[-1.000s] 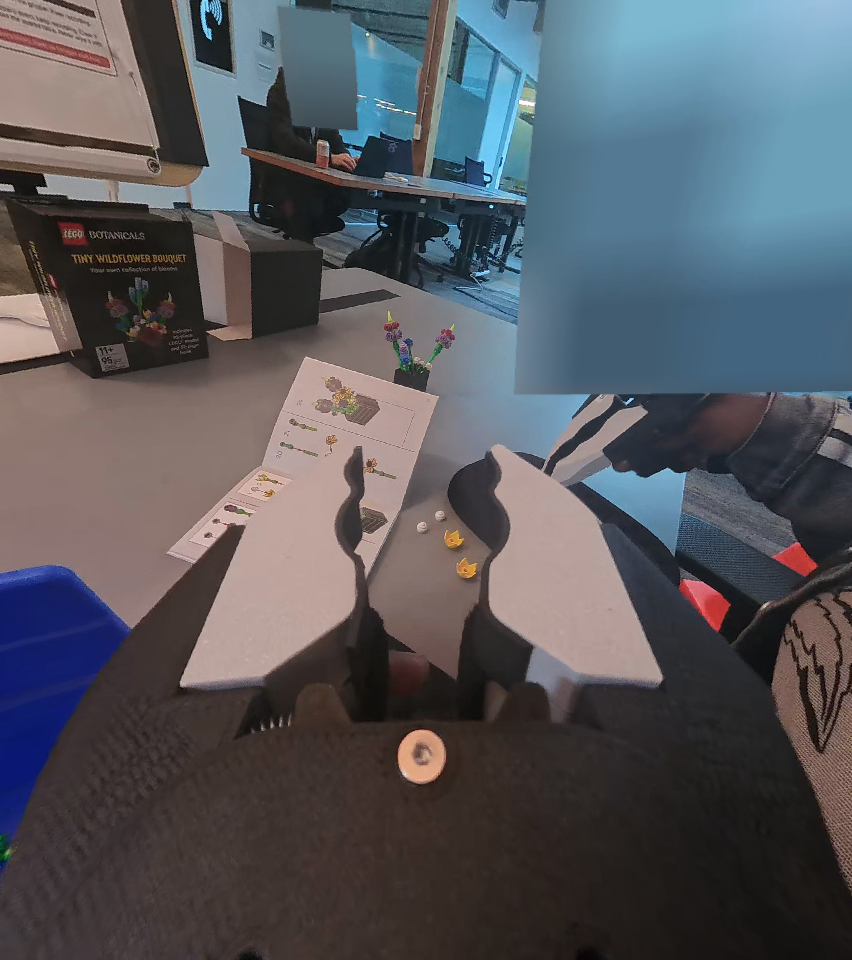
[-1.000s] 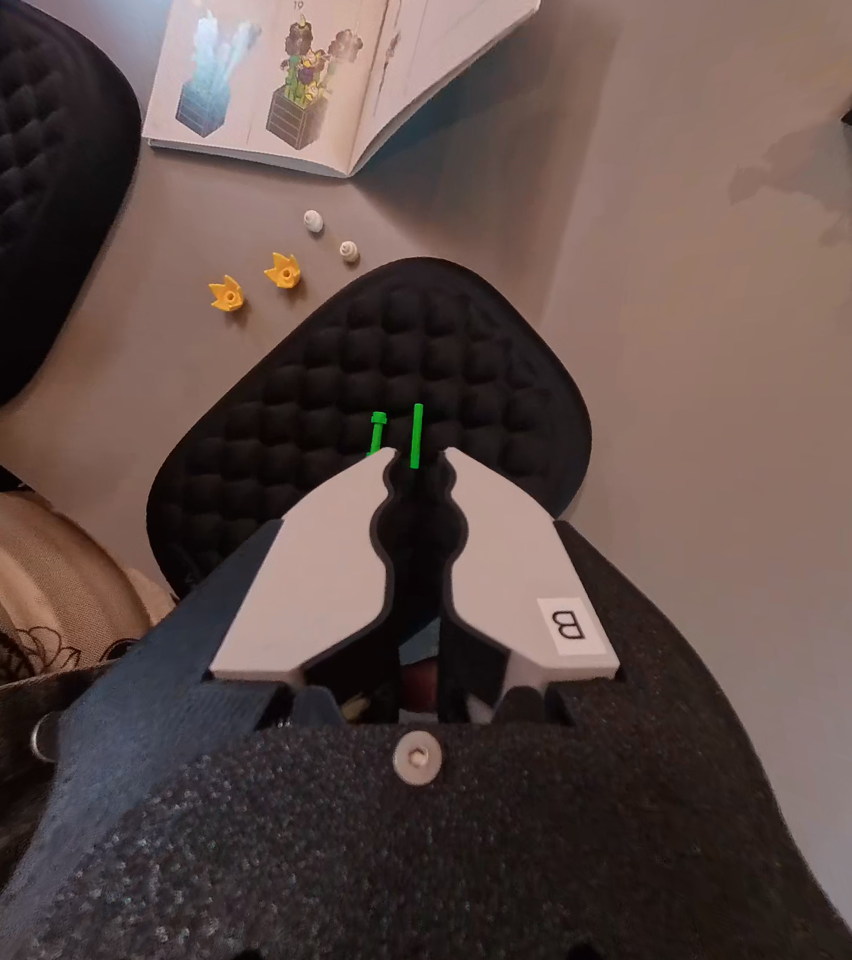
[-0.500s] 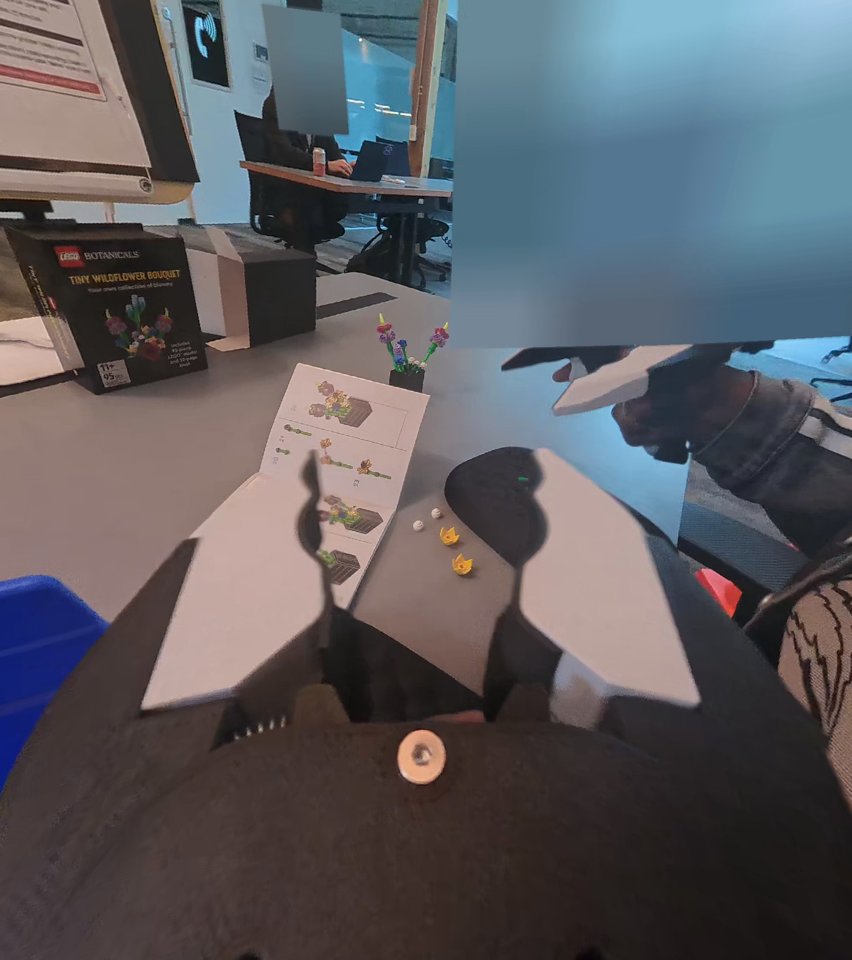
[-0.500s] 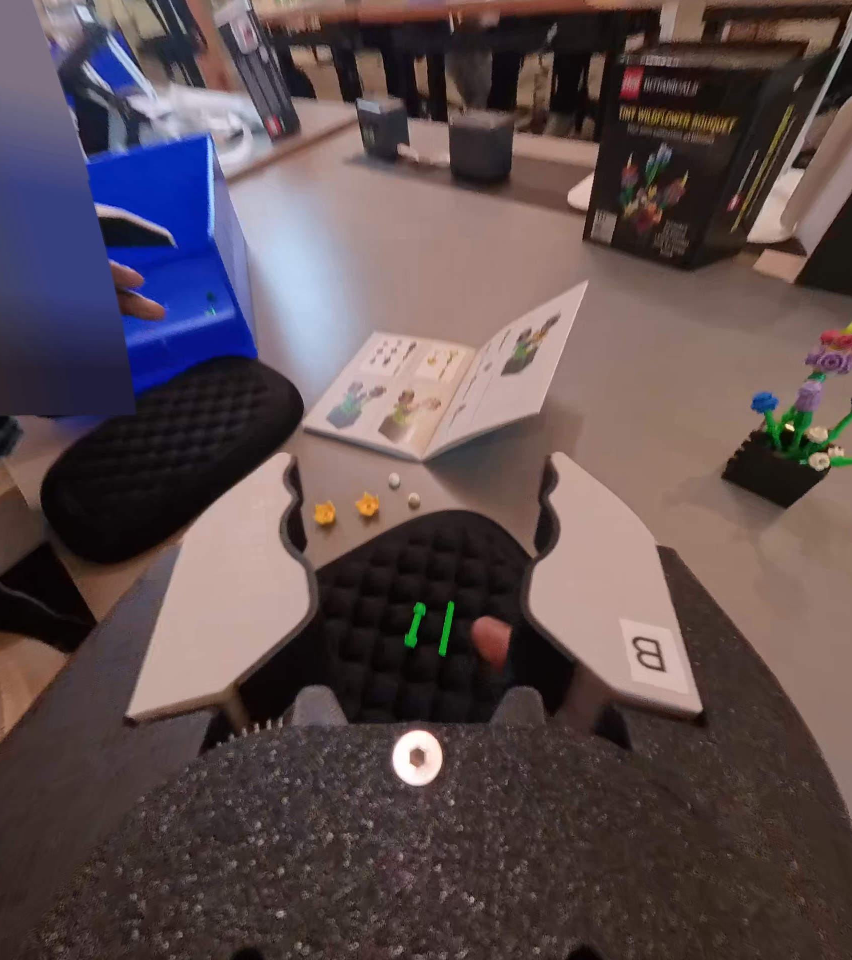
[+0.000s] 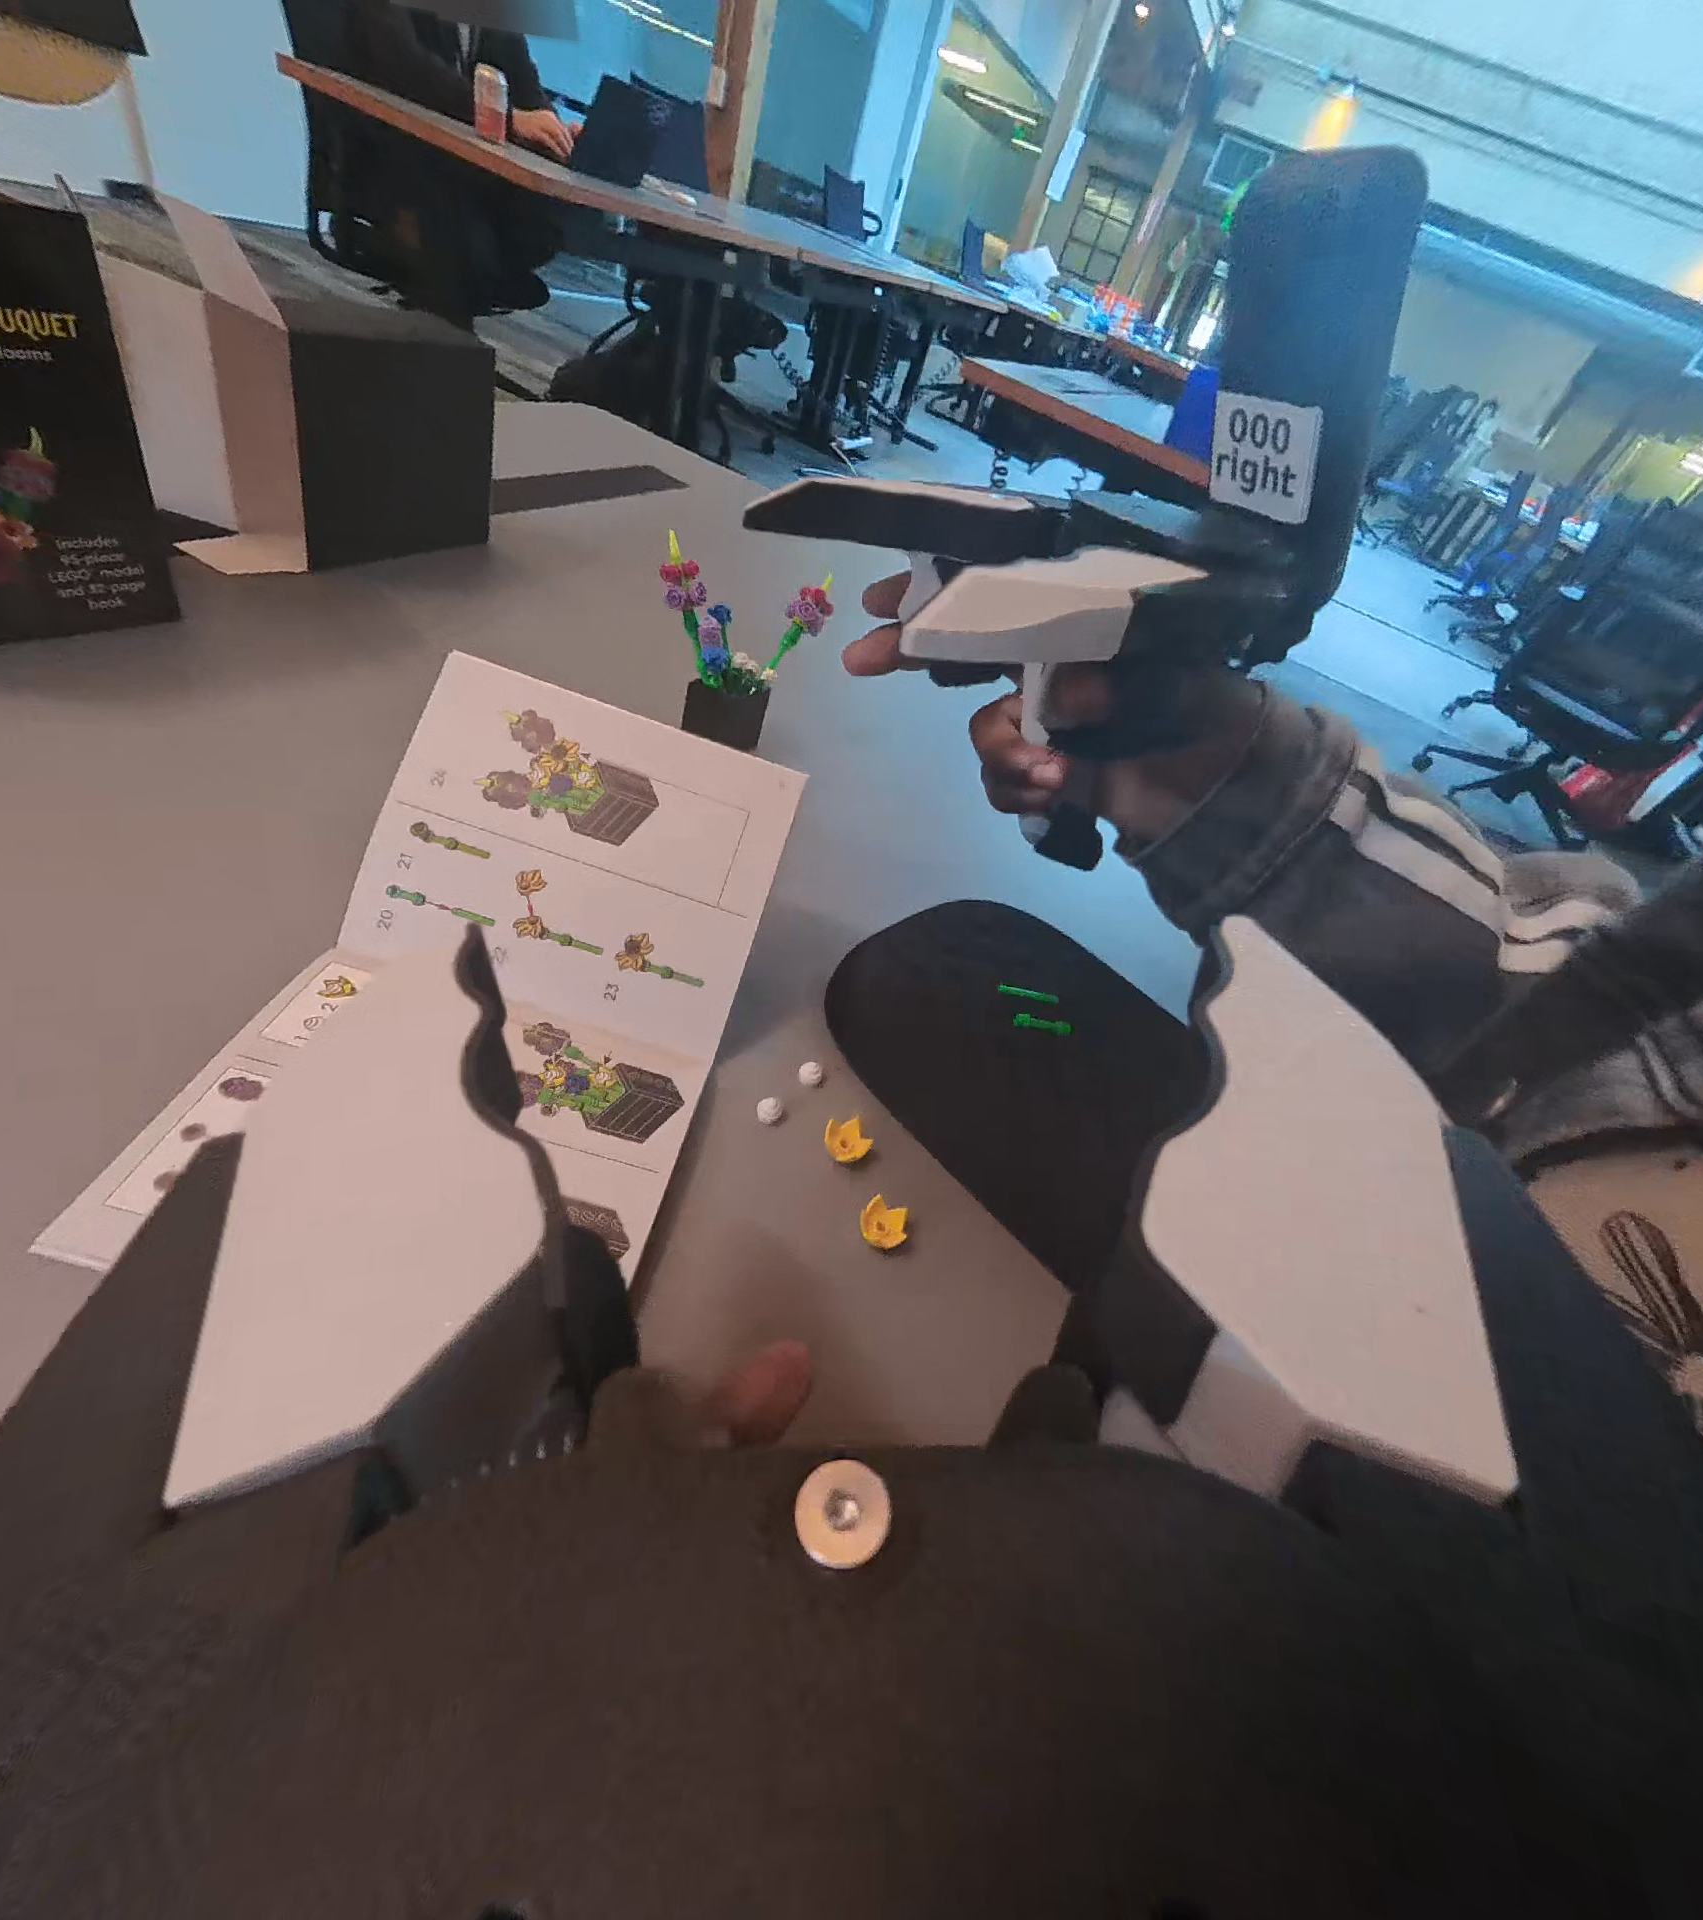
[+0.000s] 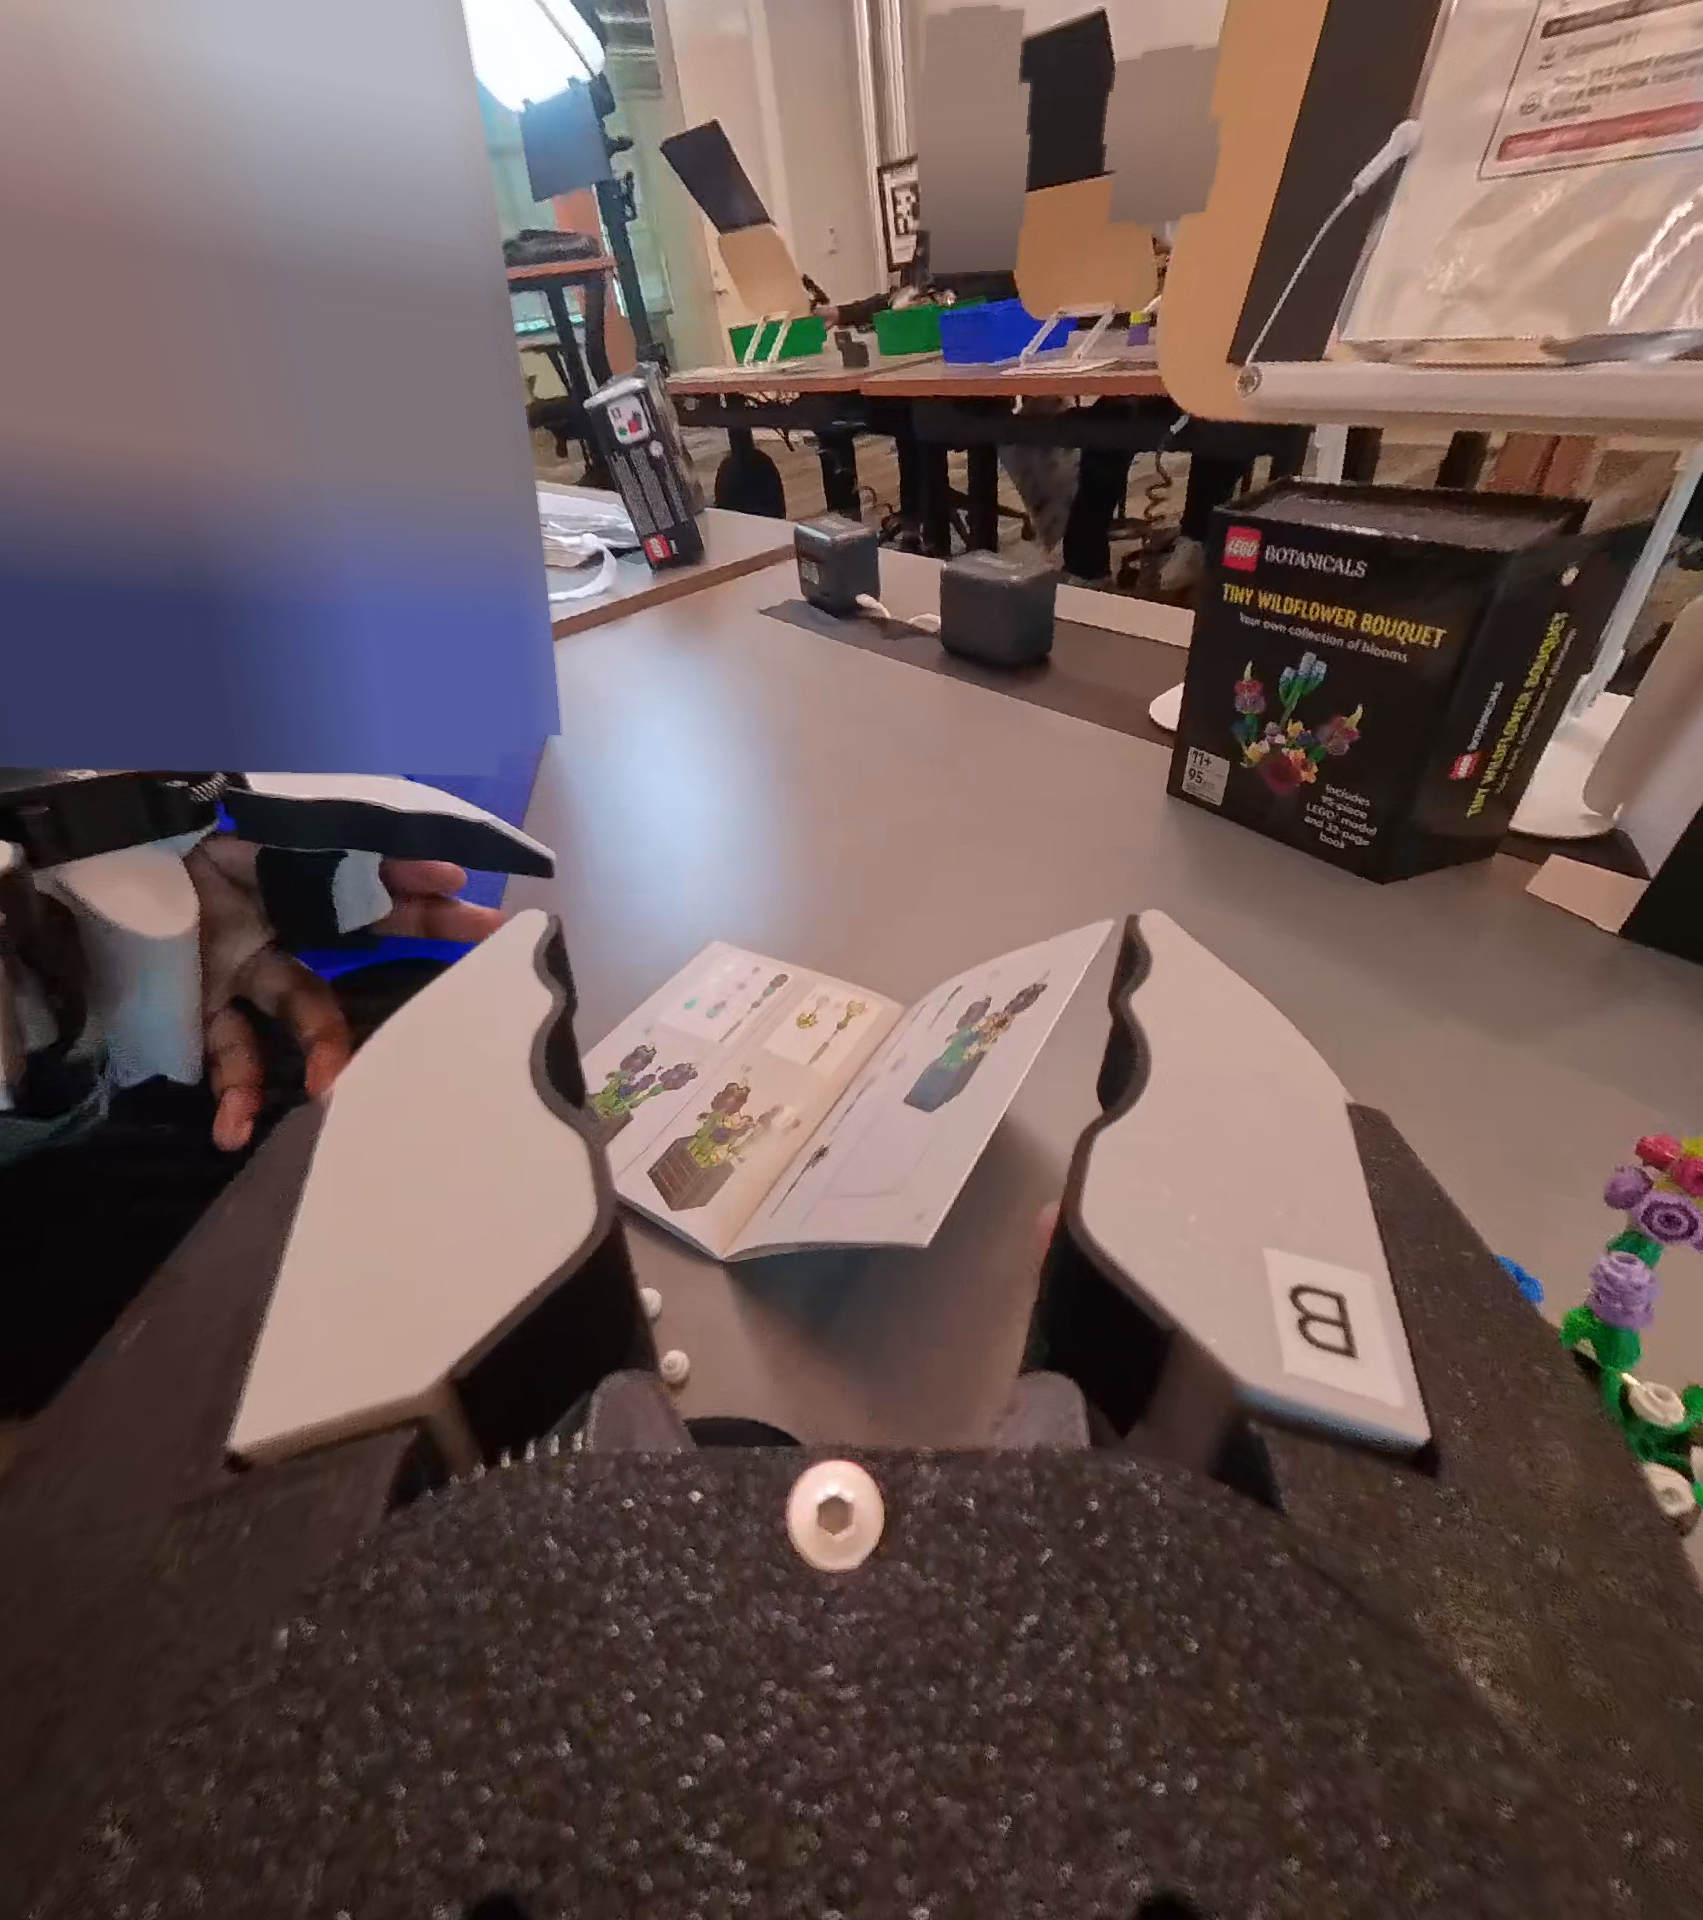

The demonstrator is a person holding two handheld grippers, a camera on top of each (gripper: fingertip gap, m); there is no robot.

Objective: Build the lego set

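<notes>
Open-plan office; grey table (image 5: 151,831) carries the work. Left gripper (image 5: 836,1039) is spread wide, empty. Right gripper (image 6: 842,1029) likewise wide, empty, raised above the table. At frame centre an open paper instruction booklet (image 5: 566,883) lies flat, presumably for reference. Right of it, two thin green stem pieces (image 5: 1029,1008) rest on a black quilted pad (image 5: 982,1122), likely to prevent rolling. Two yellow flower pieces (image 5: 868,1179) and two small white studs (image 5: 790,1091) lie beside the pad, evidently staged. Partly built flower bouquet in a black base (image 5: 727,665) stands beyond the booklet.
</notes>
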